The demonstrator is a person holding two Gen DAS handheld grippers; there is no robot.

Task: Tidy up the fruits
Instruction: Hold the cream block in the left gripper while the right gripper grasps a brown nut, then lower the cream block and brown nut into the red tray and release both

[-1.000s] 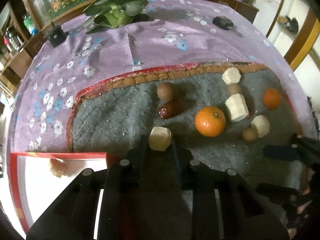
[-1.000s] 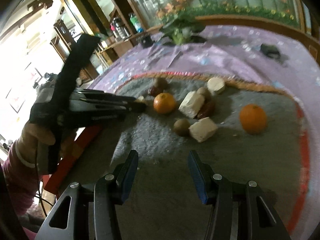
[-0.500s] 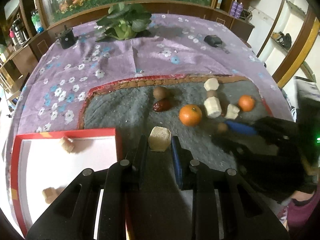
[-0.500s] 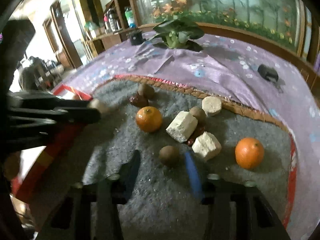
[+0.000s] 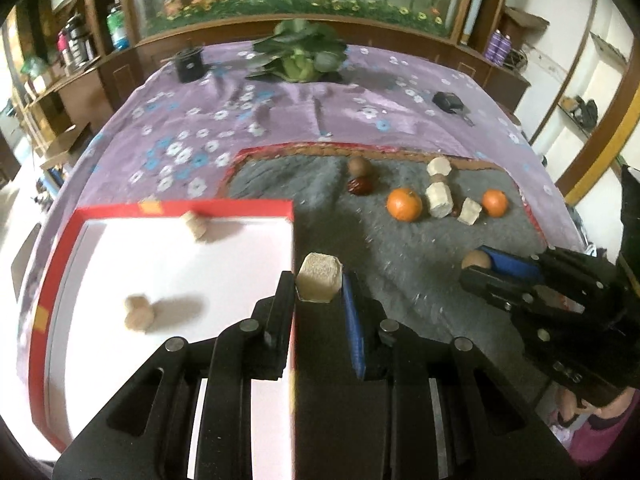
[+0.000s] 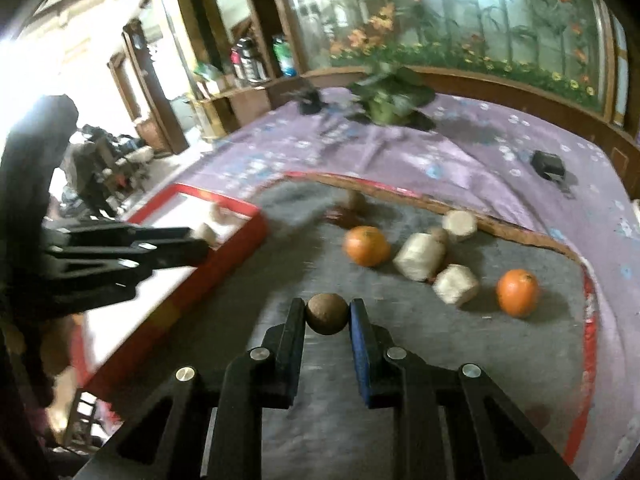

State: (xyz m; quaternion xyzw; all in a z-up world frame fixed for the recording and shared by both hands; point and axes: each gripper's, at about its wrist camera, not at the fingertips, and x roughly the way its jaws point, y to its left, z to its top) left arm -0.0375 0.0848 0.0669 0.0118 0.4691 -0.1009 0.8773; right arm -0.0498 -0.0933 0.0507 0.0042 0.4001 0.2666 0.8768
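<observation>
My left gripper [image 5: 319,284] is shut on a pale hexagonal sugarcane chunk [image 5: 319,282], held above the right edge of the red-rimmed white tray [image 5: 180,210]. Two similar chunks [image 5: 194,224] lie in the tray. My right gripper [image 6: 326,314] is shut on a small brown round fruit [image 6: 326,313] above the grey mat [image 6: 400,340]; it also shows in the left wrist view [image 5: 476,260]. On the mat lie two oranges [image 6: 366,246], several pale chunks [image 6: 420,256], a red date [image 5: 360,186] and another brown fruit [image 5: 358,166].
A purple flowered cloth [image 5: 240,120] covers the table. A potted plant [image 5: 300,54], a small black box [image 5: 190,65] and a black key fob [image 5: 448,101] sit at the far side. Shelves and an aquarium mural stand behind.
My left gripper carried the chunk left and back to the tray's edge. My right gripper moved in, shut on the brown fruit and lifted it off the mat.
</observation>
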